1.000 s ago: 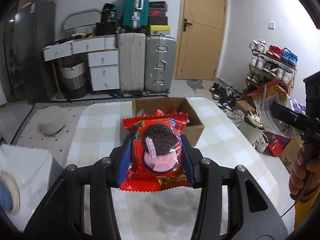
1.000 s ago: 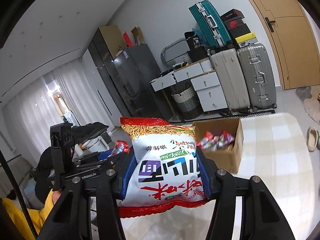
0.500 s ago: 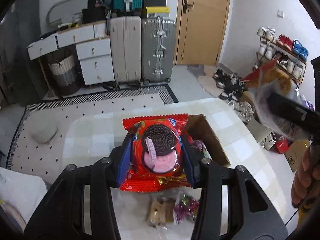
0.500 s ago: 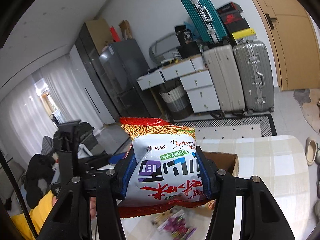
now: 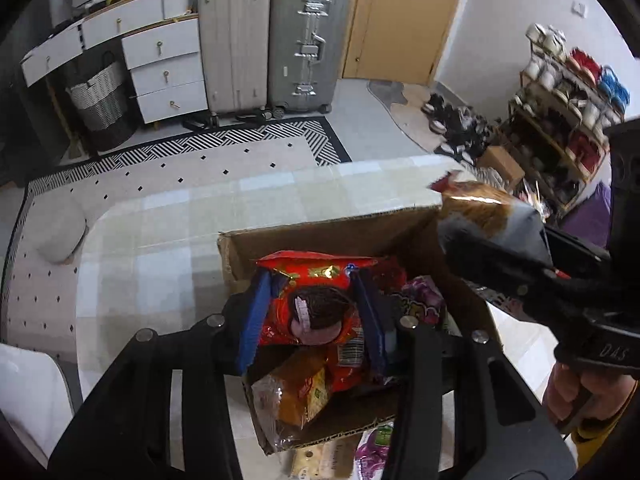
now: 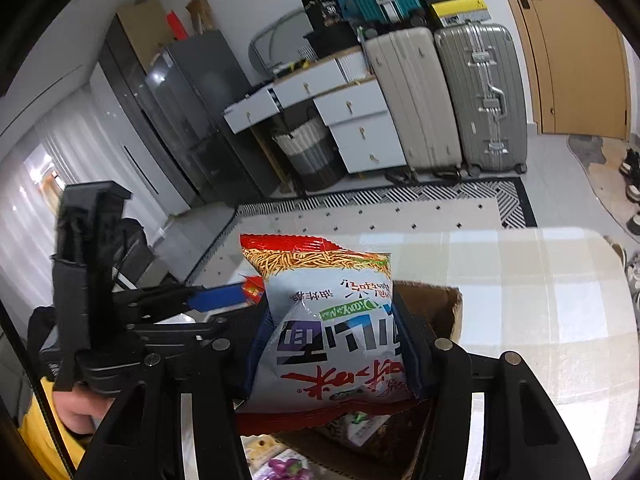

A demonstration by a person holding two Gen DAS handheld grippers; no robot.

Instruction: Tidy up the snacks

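The left tool (image 5: 316, 316) is clamped on one red cookie packet (image 5: 316, 300), its long axis running along the fingers, held over the open cardboard box (image 5: 328, 232); the right tool (image 6: 328, 344) is clamped on one white noodle-snack bag (image 6: 328, 320), red top edge pointing away, above the box's right side; several loose snacks lie inside the box; two more lie on the checked worktop (image 5: 160, 240) just before its near wall.

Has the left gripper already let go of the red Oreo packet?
No, the left gripper is shut on the red Oreo packet, holding it over the open cardboard box.
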